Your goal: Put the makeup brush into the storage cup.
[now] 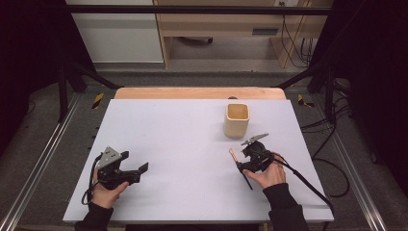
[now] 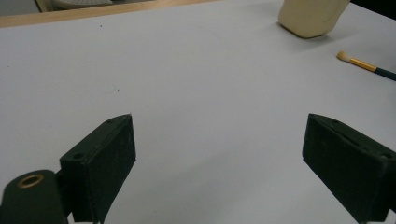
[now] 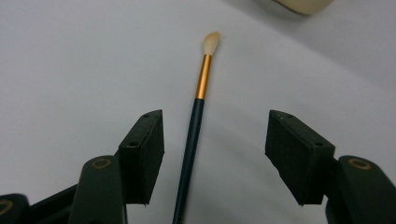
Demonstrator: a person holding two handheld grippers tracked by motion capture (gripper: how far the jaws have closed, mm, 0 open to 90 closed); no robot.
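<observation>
A thin brush (image 3: 194,126) with a dark handle, gold ferrule and pale bristles lies flat on the white table (image 1: 168,134). In the high view the brush (image 1: 233,155) is at the right front, its bristles pointing away from the person. My right gripper (image 3: 215,126) hovers over its handle with the jaws apart; the handle runs between them, closer to one jaw, and neither pad touches it. That same right gripper (image 1: 242,158) sits in the person's right hand. My left gripper (image 1: 134,161) rests at the left front, open and empty (image 2: 219,135), with the brush (image 2: 369,65) far off.
A cream square cup (image 1: 236,120) stands upright behind the brush, toward the back right; the cup (image 2: 310,18) also appears in the left gripper view. A wooden strip (image 1: 192,92) borders the table's far edge. Cables trail off both grippers.
</observation>
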